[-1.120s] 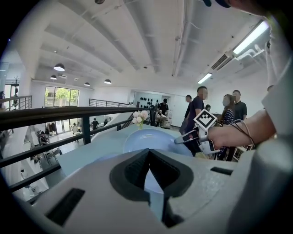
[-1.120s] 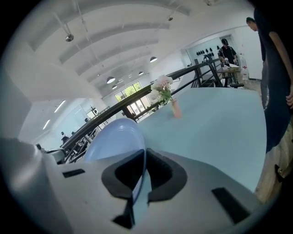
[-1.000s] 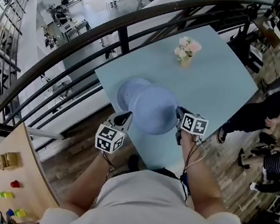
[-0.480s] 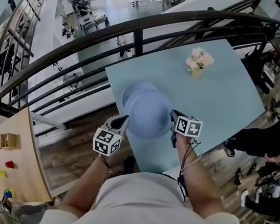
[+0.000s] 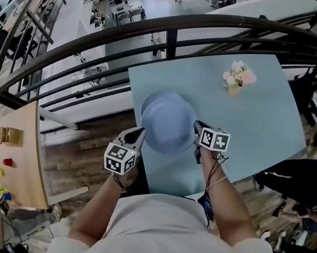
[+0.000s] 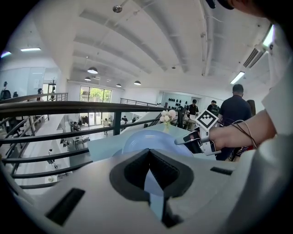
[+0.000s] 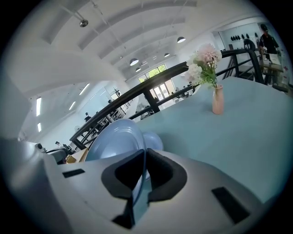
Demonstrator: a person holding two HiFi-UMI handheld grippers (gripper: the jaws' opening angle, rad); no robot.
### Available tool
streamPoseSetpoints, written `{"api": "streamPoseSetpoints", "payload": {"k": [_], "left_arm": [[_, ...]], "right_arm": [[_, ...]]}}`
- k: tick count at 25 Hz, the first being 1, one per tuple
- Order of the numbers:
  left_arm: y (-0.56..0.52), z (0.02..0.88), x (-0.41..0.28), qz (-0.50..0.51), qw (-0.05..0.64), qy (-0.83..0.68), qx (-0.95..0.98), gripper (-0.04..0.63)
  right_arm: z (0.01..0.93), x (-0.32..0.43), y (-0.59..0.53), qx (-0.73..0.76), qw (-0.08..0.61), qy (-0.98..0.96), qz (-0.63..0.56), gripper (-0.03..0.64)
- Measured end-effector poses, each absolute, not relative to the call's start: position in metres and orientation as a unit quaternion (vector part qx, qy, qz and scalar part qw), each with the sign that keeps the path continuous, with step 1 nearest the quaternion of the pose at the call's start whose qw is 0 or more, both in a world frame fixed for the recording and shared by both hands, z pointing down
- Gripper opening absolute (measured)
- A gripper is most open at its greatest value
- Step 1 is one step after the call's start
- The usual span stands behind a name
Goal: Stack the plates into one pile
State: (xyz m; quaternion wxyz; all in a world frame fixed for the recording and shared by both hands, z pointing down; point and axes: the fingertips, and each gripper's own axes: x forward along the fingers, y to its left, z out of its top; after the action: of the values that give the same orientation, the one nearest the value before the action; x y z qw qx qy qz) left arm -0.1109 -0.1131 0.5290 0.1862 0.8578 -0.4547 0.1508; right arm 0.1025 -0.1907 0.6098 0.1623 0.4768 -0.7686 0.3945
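Pale blue desk (image 5: pixel 253 119) beside a curved dark railing (image 5: pixel 101 33), a vase of flowers (image 5: pixel 237 78) at its far side; that much the head view gives. A blue plate (image 5: pixel 169 124) hangs between the person's arms. The left tool (image 5: pixel 138 135) is at its near-left rim and the right tool (image 5: pixel 198 128) at its right rim.

From the left gripper view, that tool is clenched on the plate's thin edge, and the dish spreads out ahead.

From the right gripper view, this tool is likewise clamped on the rim. A second plate (image 7: pixel 154 140) lies on the desk just behind the held one.

To my eye the carried plate should be brought level and centred over the lower one. It can then be lowered until the rims nest, and both tools let go together.
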Motion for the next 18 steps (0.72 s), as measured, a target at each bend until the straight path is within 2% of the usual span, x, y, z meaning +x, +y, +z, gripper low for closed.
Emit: {"api": "streamPoseSetpoints", "payload": {"k": [18], "left_arm": [[-0.172,0.601,-0.136,0.171,0.243,-0.44,0.847,0.005]], "right_arm": [[0.677,0.079,-0.246,0.474,0.194,-0.738,0.439,0.023]]}}
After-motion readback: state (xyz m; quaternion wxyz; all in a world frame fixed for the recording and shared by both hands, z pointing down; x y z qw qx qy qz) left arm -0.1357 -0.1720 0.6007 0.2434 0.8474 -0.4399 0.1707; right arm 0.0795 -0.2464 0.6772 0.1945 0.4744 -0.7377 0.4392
